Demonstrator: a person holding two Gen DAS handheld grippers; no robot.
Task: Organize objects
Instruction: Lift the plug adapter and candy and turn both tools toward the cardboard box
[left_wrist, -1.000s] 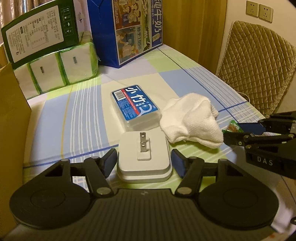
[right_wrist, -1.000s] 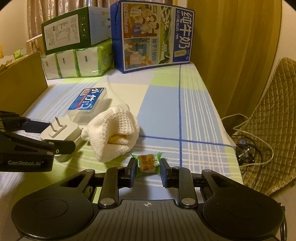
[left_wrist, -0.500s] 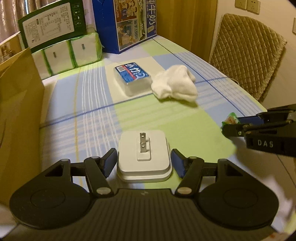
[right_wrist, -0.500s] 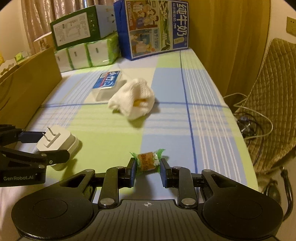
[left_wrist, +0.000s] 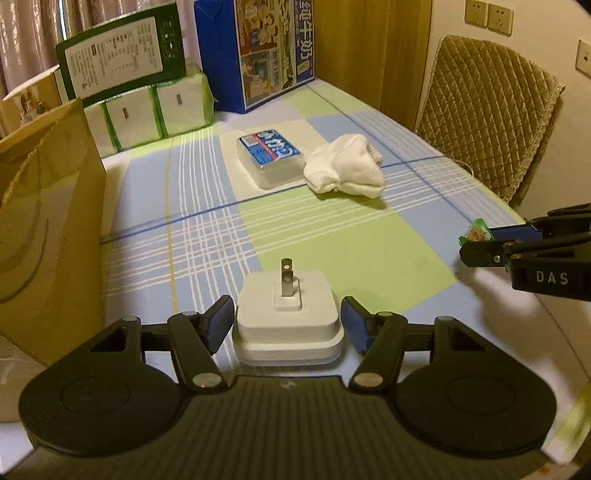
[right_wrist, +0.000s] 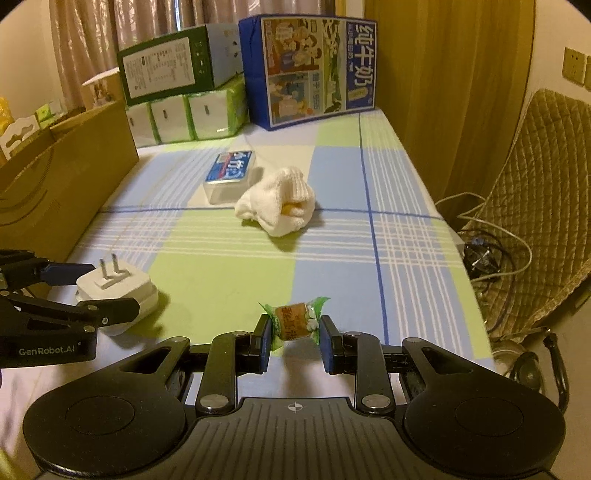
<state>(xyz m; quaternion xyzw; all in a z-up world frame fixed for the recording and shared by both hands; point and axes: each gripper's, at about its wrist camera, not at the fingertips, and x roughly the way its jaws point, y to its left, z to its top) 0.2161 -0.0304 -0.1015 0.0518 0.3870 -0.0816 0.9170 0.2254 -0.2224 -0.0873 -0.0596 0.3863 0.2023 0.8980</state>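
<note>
The left gripper is clamped on a white plug, a squarish, rounded adapter block with a raised centre plate and two flat metal prongs. In the left wrist view the prongs point away from the camera and line up as one; in the right wrist view both show, tilted up and back. The blue finger pads press the block's two sides. The plug casts a shadow on the tablecloth below it, but whether it touches the cloth I cannot tell.

The right gripper is narrowed onto a candy, a small sweet in a clear wrapper with an orange-brown printed middle and green twisted ends. Its pads squeeze it end to end, and it hangs clear above the cloth. In the left wrist view the candy peeks out at that gripper's tip, to the right of the plug.

Taking the plug as the mark: beyond it, near the middle of the checked blue, green and white cloth, lies a clear box with a blue label, and just beside that box on its right a crumpled white towel with something yellow inside its fold. Left of the plug stands a brown carton. Far behind are tissue packs, a green box on top of them and a blue milk carton. To the far right is a quilted chair.
</note>
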